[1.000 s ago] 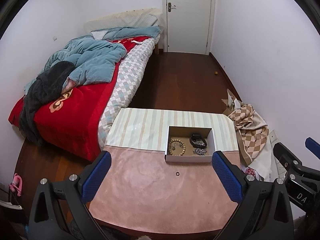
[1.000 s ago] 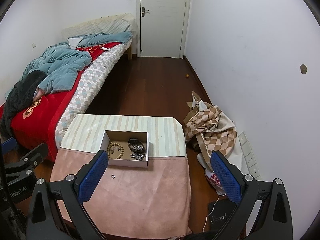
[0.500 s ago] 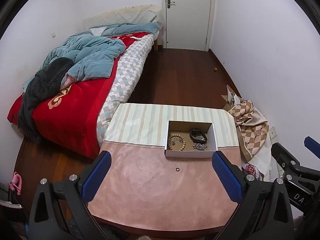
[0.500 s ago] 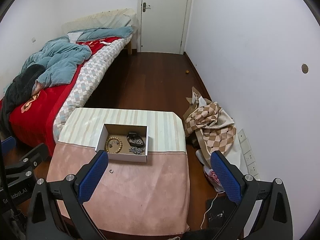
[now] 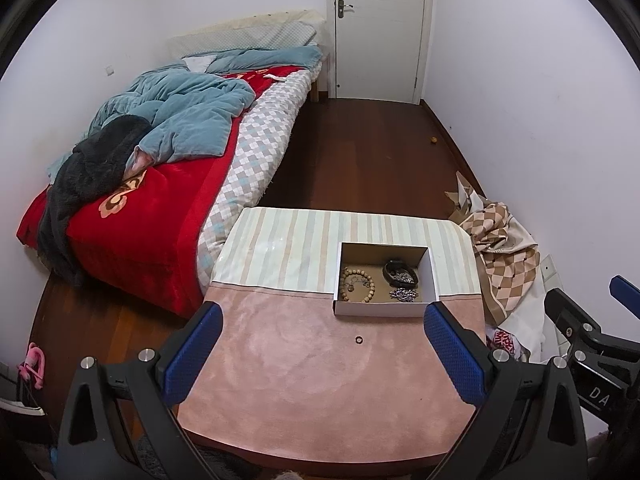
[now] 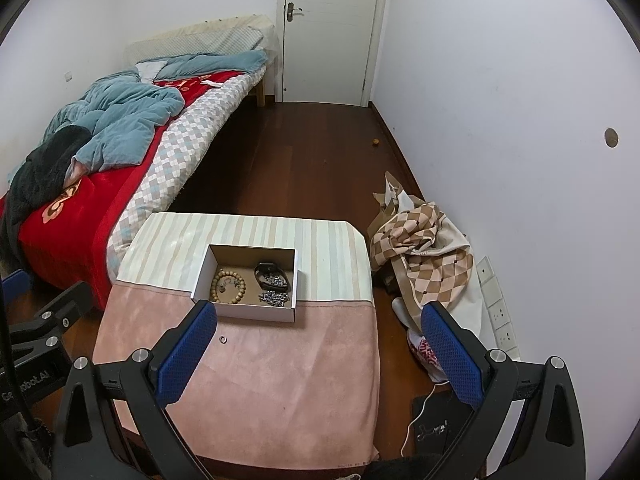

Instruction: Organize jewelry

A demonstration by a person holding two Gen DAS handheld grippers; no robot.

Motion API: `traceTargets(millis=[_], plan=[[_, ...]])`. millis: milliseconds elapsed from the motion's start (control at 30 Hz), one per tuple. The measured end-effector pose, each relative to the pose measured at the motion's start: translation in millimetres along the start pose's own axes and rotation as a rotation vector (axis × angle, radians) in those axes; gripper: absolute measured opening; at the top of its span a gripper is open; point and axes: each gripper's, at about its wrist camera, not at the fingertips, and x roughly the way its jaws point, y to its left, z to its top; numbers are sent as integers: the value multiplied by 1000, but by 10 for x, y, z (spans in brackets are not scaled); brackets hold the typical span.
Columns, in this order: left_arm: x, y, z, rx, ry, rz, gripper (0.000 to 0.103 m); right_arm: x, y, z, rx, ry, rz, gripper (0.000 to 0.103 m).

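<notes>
An open cardboard box (image 5: 382, 310) (image 6: 244, 310) stands on the table where the striped cloth meets the pink cloth. In it lie a wooden bead bracelet (image 5: 357, 284) (image 6: 229, 286), a dark band (image 5: 398, 271) (image 6: 269, 271) and a silver chain (image 5: 404, 294) (image 6: 274, 298). A small dark ring (image 5: 359, 339) (image 6: 222, 339) lies alone on the pink cloth just in front of the box. My left gripper (image 5: 322, 354) and right gripper (image 6: 318, 354) are both open and empty, held high above the table's near edge.
The table (image 5: 320, 400) fills the foreground. A bed (image 5: 160, 184) with red and blue bedding stands to the left. A checked cloth pile (image 5: 500, 256) lies on the floor by the right wall. A closed door (image 5: 376, 28) is at the far end.
Both grippers have risen and drawn back a little, so the table and box sit lower and smaller in view. Nothing on the table moved.
</notes>
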Motion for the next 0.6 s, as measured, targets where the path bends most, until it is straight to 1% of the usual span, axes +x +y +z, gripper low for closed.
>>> traceTargets(millis=[600], plan=[[-3,2,-43,9,8,-6,103,-23,-50,-12,2,-1,-3,103]])
